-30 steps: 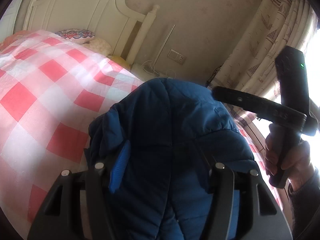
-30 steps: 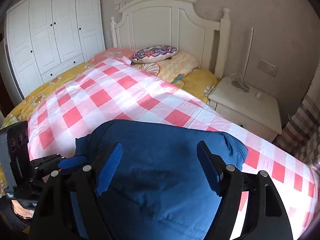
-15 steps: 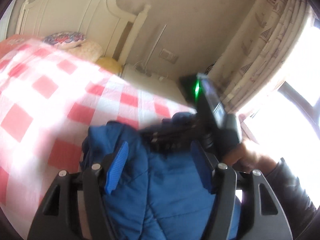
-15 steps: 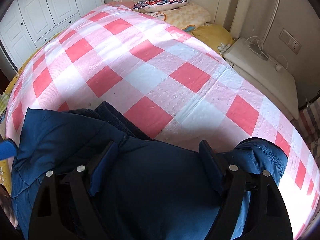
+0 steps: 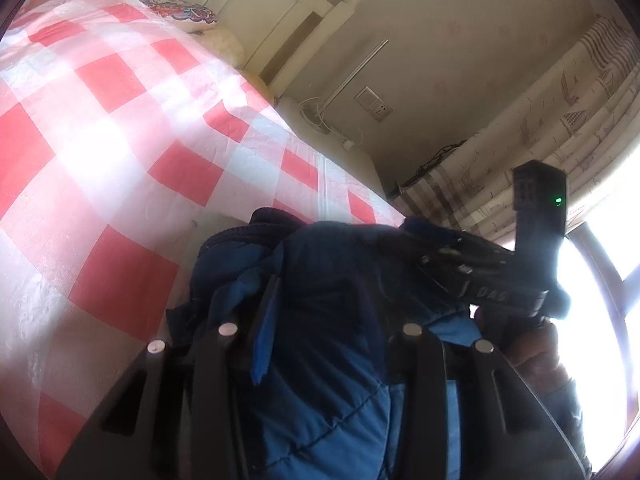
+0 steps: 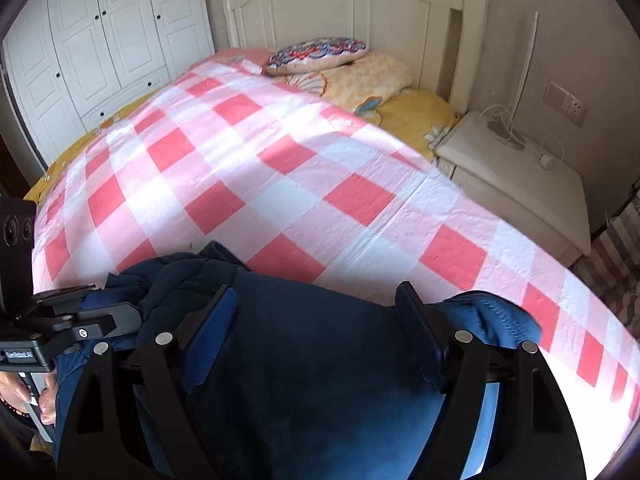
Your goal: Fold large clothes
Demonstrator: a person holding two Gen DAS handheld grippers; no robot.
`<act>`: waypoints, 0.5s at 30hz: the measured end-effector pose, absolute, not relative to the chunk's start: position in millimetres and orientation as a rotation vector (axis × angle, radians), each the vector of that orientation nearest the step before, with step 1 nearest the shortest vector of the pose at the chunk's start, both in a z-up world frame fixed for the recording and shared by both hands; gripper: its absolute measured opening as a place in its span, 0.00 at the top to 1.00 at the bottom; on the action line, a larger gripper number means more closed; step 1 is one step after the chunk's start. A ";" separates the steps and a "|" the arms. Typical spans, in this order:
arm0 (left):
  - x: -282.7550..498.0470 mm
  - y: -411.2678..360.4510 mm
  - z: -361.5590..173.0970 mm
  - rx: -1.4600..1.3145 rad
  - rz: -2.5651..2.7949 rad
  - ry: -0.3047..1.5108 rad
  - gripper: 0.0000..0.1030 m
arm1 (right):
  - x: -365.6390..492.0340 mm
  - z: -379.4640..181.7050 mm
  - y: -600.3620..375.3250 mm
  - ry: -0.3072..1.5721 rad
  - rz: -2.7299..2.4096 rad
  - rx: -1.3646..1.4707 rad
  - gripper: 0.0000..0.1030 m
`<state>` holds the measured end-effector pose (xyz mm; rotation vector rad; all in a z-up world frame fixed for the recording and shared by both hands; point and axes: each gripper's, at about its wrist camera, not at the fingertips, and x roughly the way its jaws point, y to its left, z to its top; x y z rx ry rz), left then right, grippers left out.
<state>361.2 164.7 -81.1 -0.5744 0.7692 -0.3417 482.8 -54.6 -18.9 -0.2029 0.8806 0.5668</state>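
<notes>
White wardrobe, headboard, checked bed, nightstand, curtain, bright window.

One blue padded jacket lay bunched at the near edge of the bed's one red-and-white checked cover, and two handheld grippers were at it, the left gripper and the right gripper, each with two fingers. At the far end of that cover there was one patterned cushion on one pale yellow pillow, before one white headboard. To the right of the cover stood one white nightstand, with one wall socket above it, and to the cover's left one white wardrobe showed at least three doors.
</notes>
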 end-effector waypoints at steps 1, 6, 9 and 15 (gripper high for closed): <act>361.0 162.8 -80.7 -0.558 -0.333 0.768 0.61 | 480.3 1.0 -84.8 0.811 0.472 -0.142 0.28; 362.4 159.2 -81.4 -0.514 -0.305 0.774 0.61 | 493.4 -29.5 -115.7 0.957 0.500 -0.081 0.27; 365.3 157.1 -82.0 -0.491 -0.283 0.783 0.61 | 494.8 -70.7 -112.9 0.988 0.519 -0.029 0.23; 365.5 155.3 -81.7 -0.477 -0.275 0.789 0.61 | 480.5 -39.0 -104.7 0.986 0.374 -0.107 0.23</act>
